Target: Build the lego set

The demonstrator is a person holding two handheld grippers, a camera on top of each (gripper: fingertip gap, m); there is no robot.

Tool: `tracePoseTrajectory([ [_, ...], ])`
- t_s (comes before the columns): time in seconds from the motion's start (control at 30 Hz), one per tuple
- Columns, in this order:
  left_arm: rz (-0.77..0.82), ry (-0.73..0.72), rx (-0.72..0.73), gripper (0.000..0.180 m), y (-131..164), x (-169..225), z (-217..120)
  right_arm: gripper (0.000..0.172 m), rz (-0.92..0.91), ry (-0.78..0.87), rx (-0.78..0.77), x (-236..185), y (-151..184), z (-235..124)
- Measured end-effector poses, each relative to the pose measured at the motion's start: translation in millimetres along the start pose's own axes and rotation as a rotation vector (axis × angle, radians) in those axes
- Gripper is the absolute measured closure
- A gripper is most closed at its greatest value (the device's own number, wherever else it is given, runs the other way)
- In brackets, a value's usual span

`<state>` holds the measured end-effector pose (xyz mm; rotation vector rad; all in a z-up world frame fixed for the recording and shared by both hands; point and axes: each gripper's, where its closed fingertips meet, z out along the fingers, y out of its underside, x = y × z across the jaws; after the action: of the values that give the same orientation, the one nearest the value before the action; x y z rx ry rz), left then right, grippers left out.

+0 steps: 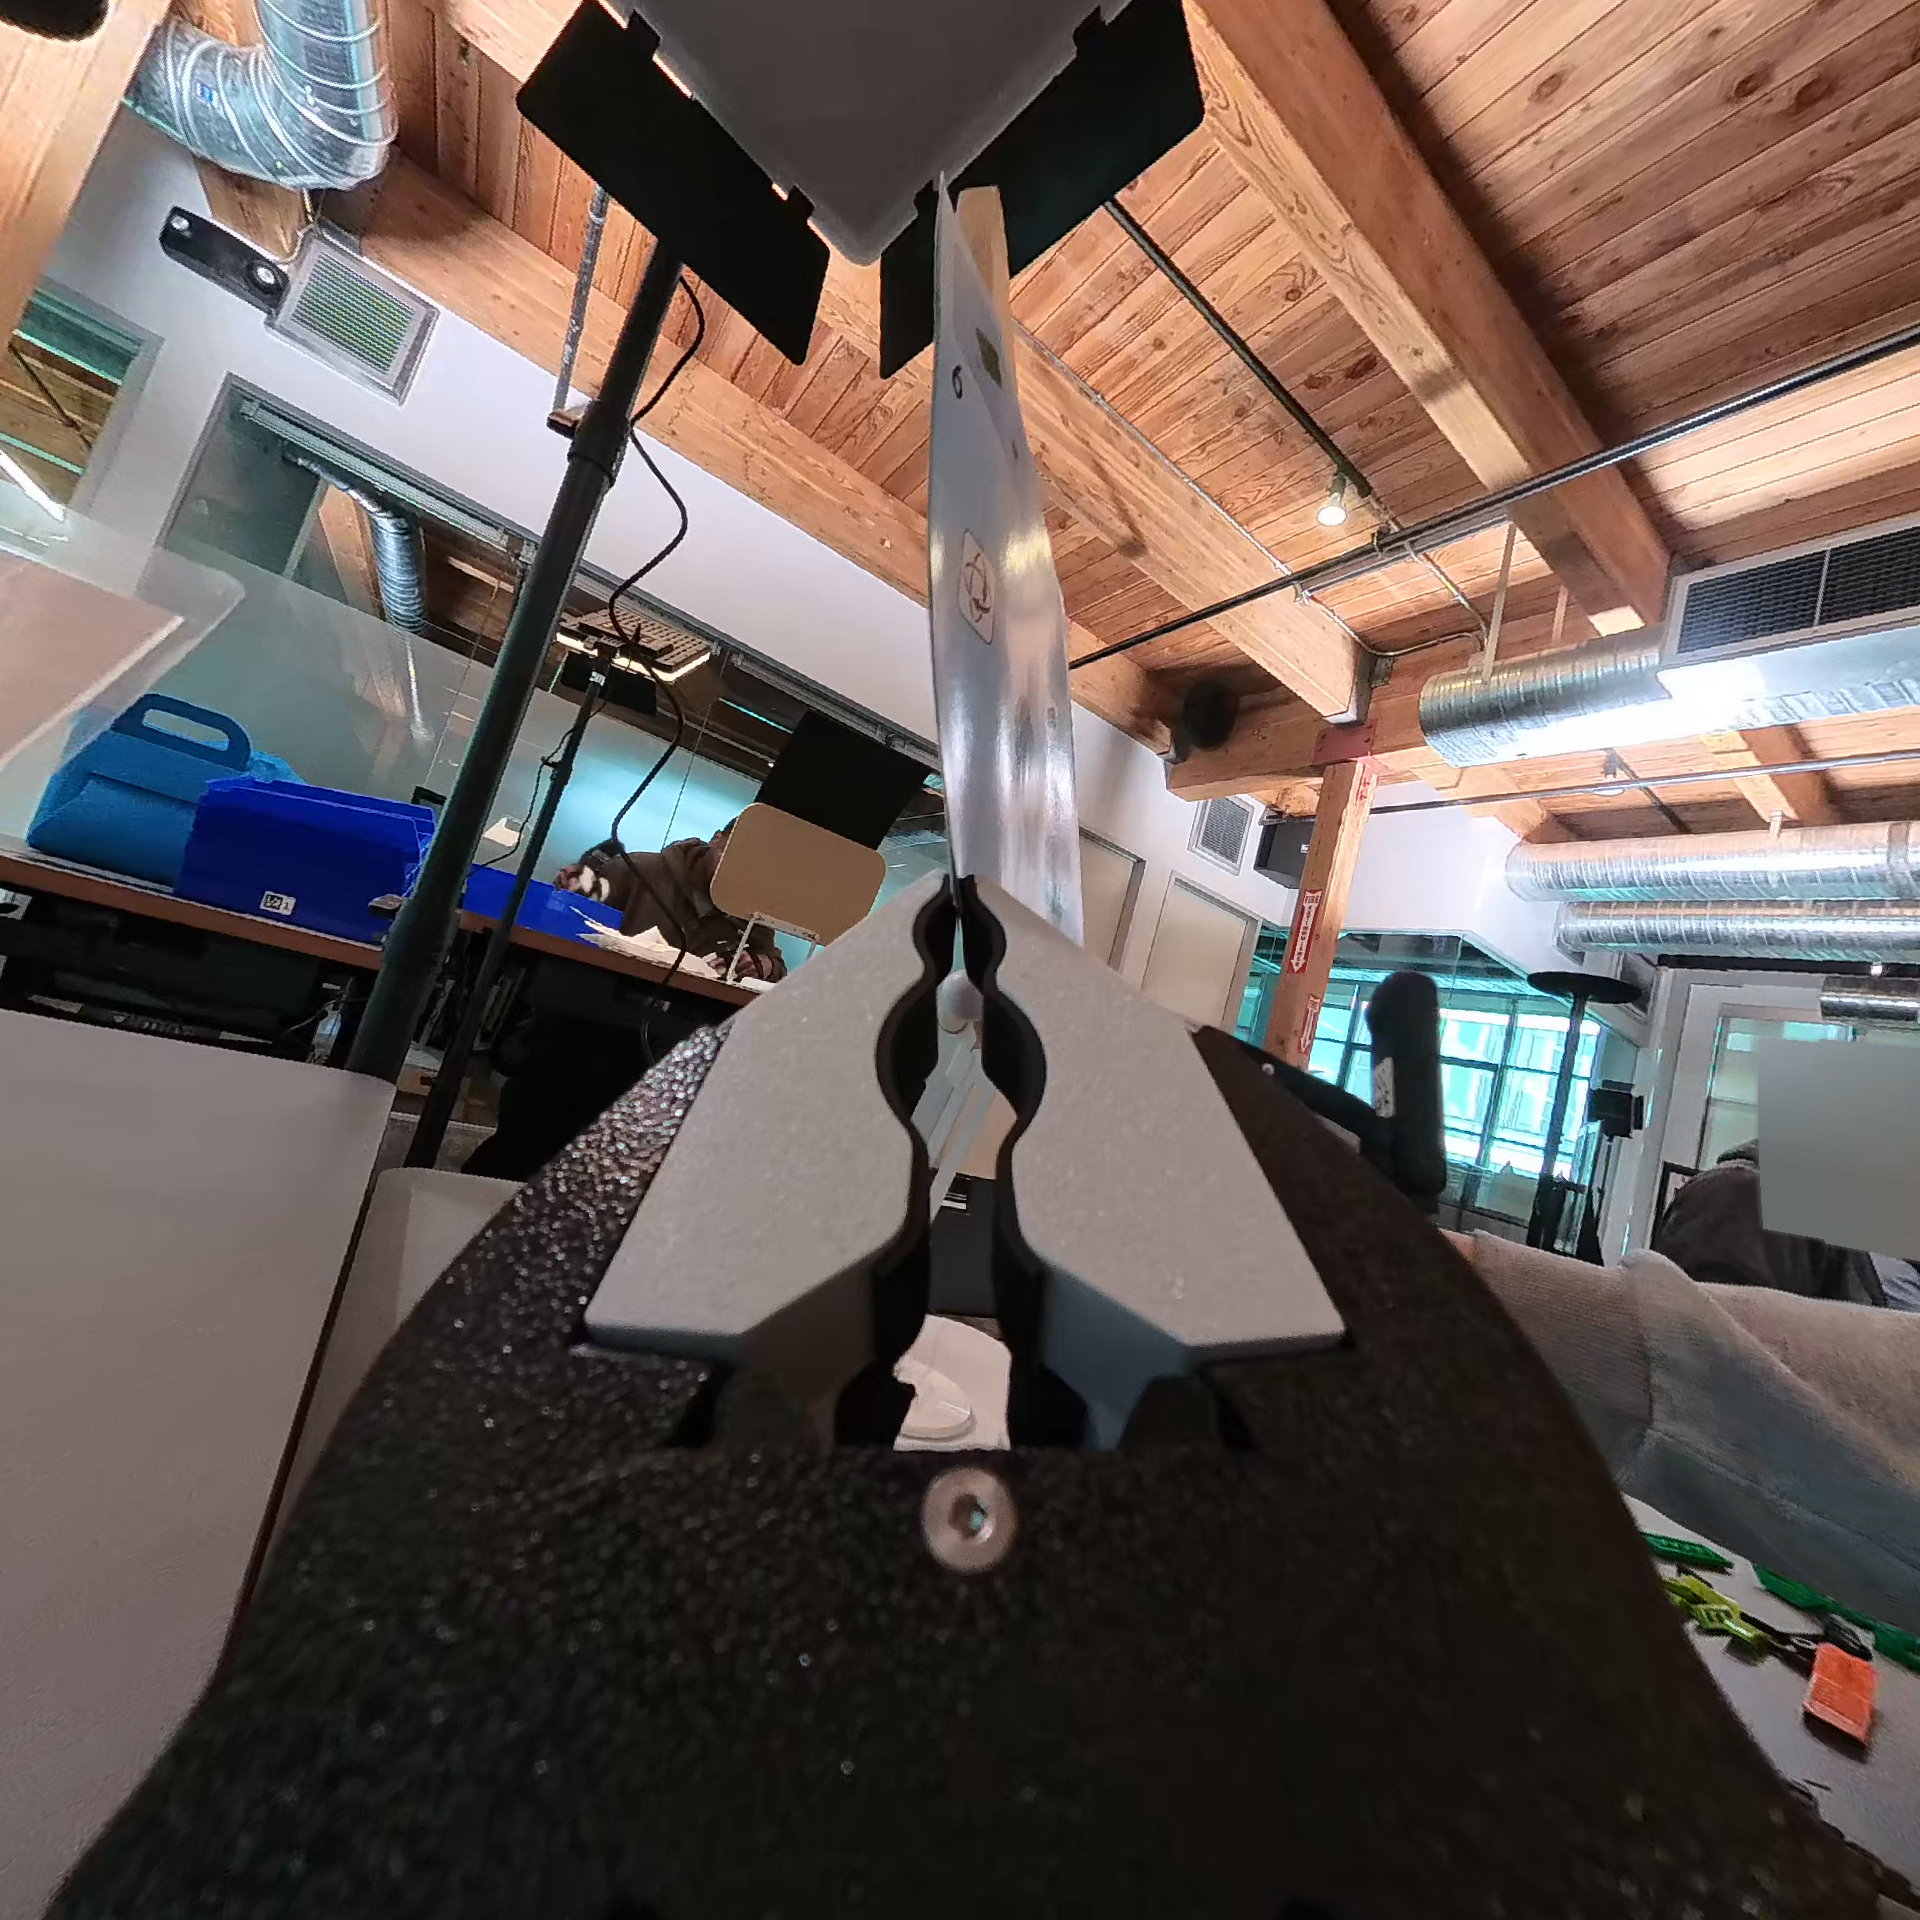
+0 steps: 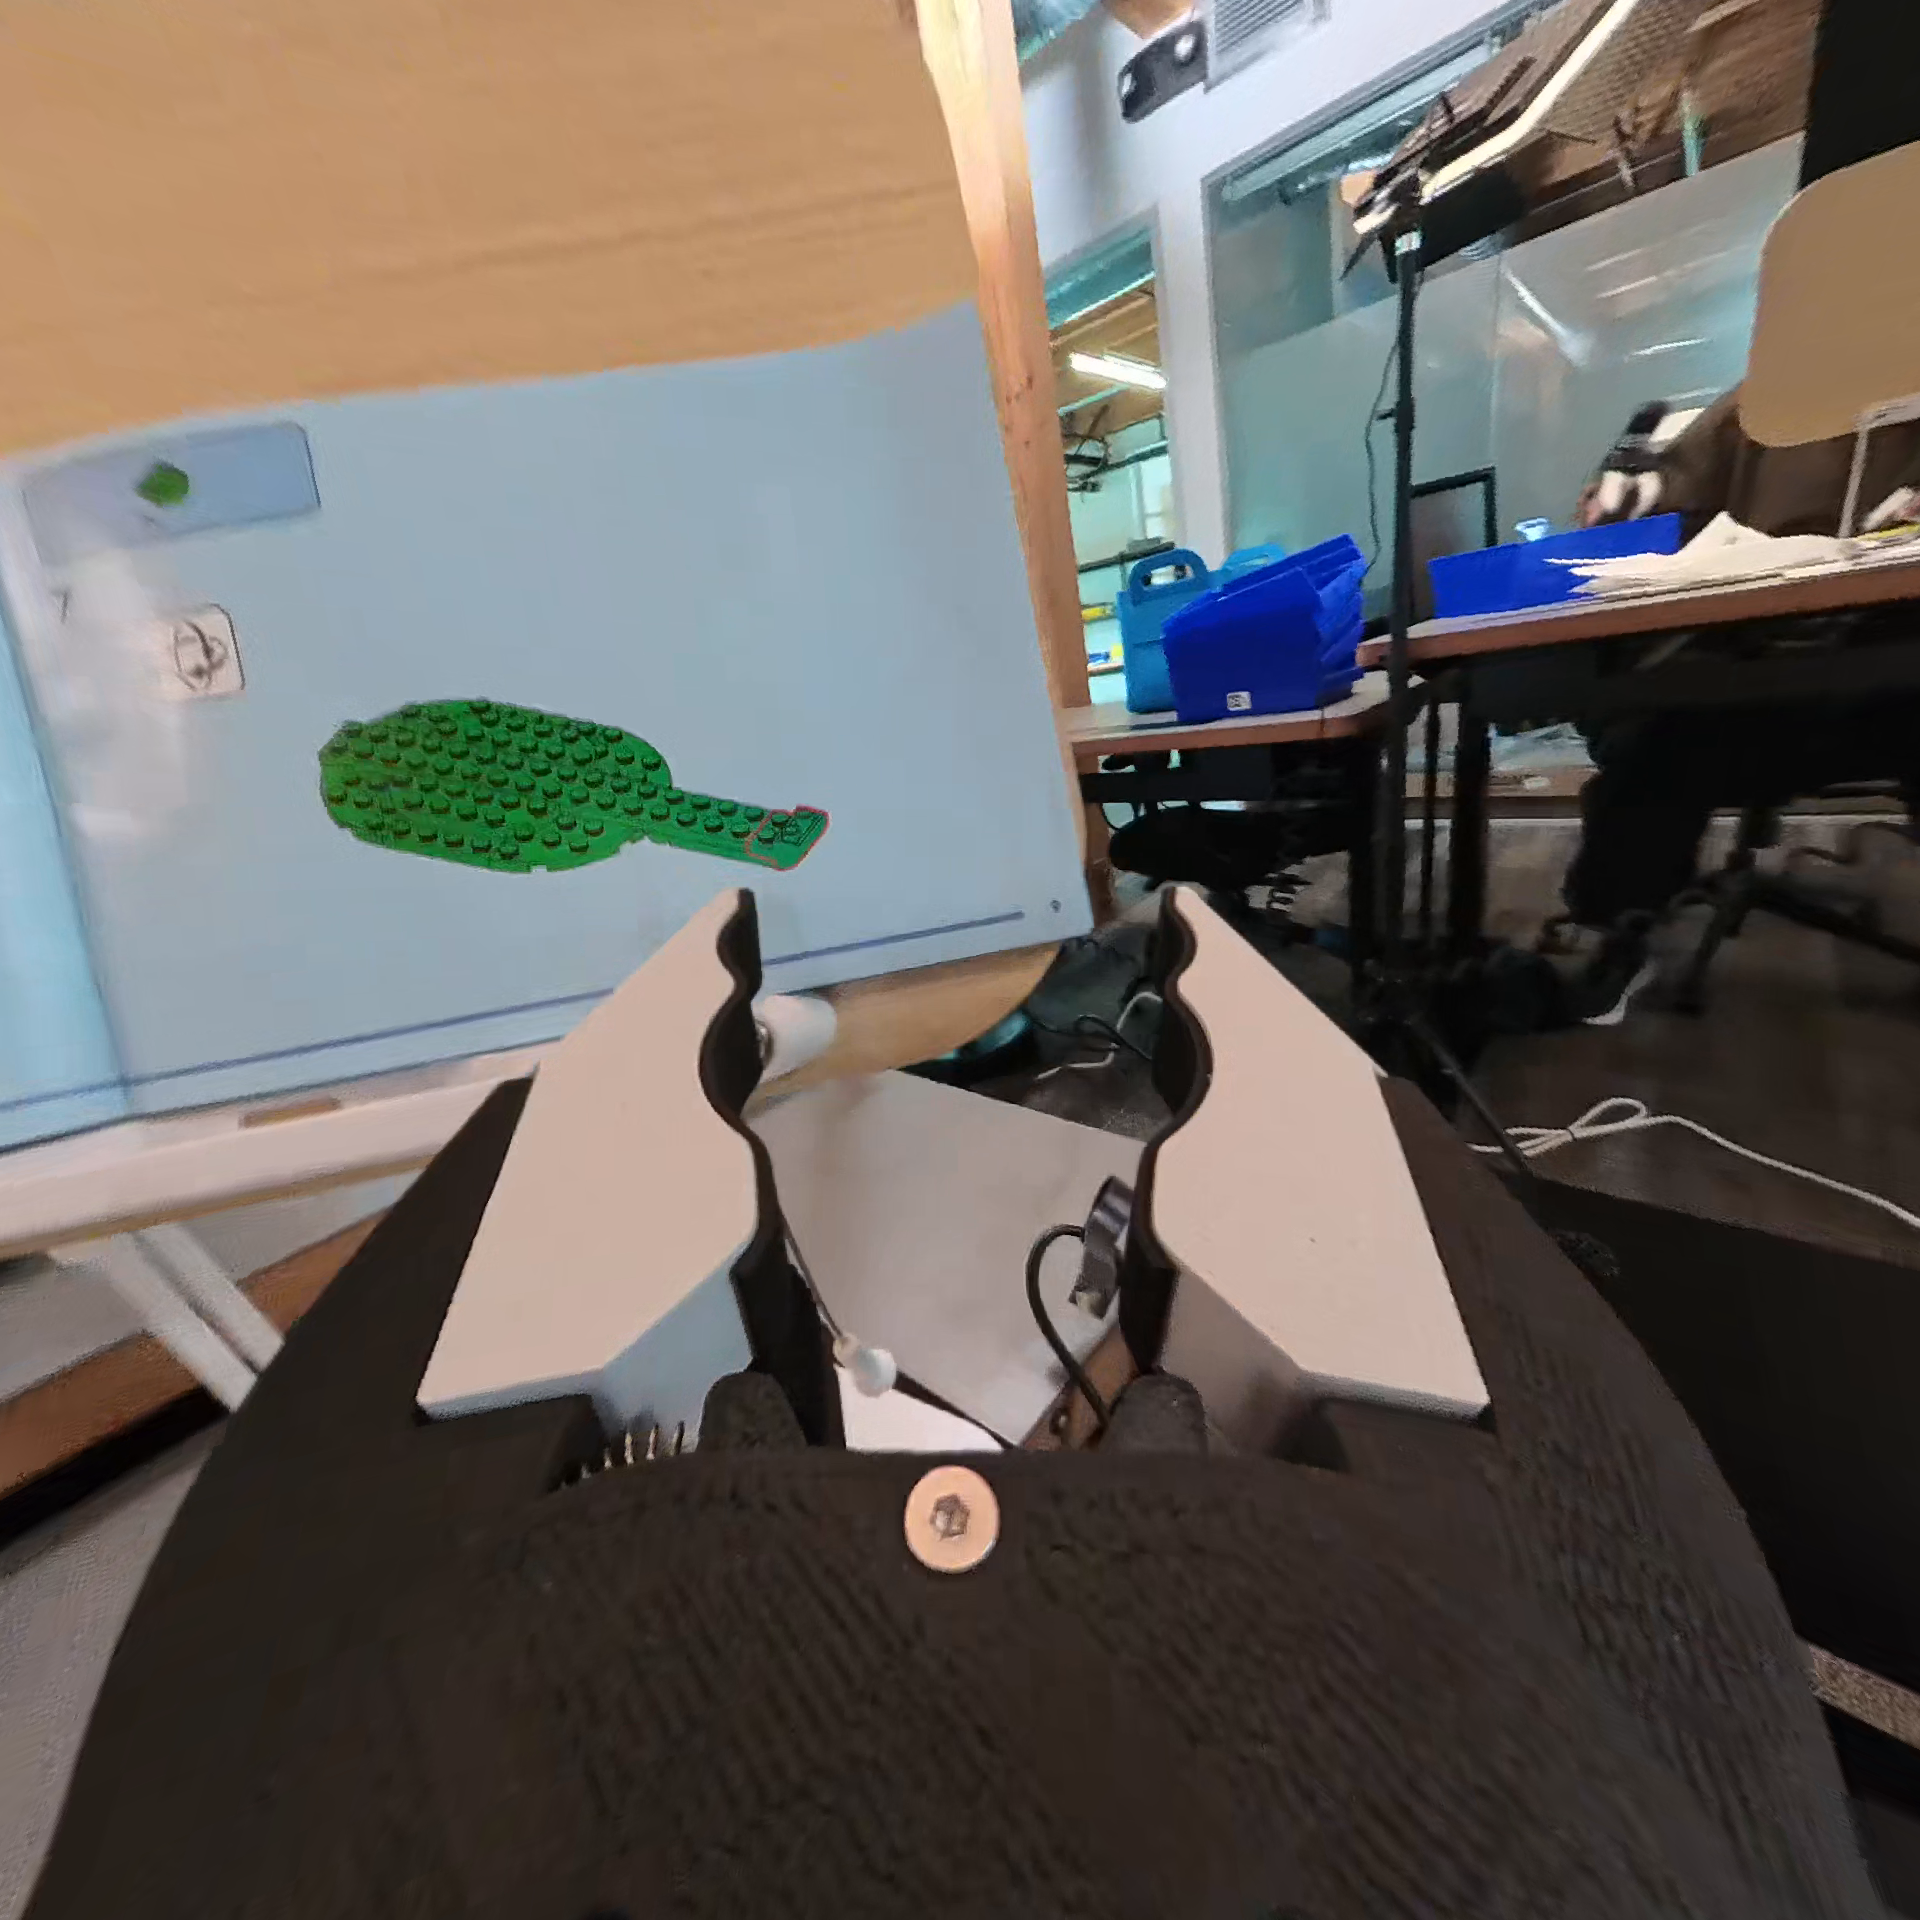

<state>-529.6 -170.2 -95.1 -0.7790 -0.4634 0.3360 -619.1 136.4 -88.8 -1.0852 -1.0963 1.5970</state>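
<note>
Left gripper [image 1: 961, 894] pinches a glossy page [image 1: 997, 644], rising toward twelve o'clock. Right gripper [image 2: 961, 925] gapes, holding nothing; the booklet [image 2: 582, 644] stands at ten o'clock, propped open.

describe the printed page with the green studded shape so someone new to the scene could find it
In the right wrist view, find the pale wooden board filling the upper left. Leaning against it is a light blue page. Unlike the solid blue bins to its right, it is flat and carries a green studded paddle-shaped drawing.
</note>
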Motion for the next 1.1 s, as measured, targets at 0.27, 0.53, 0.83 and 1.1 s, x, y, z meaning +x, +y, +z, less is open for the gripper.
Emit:
tracePoseTrajectory([
  [0.27, -0.008, 0.005, -0.001, 0.180, 0, 0, 0, 0.096, -0.011, -0.063, -0.067, -7, 9, 10],
  [0.53, -0.005, 0.004, -0.003, 0.180, 1, 0, 0, 0.113, -0.062, -0.004, -0.069, -4, 7, 7],
  [0.83, -0.005, 0.004, -0.004, 0.180, 1, 0, 0, 0.111, -0.017, -0.021, -0.046, -6, 4, 10],
  [1.1, -0.004, 0.005, -0.004, 0.180, 1, 0, 0, 0.116, 0.088, -0.031, -0.077, 2, 6, 11],
])
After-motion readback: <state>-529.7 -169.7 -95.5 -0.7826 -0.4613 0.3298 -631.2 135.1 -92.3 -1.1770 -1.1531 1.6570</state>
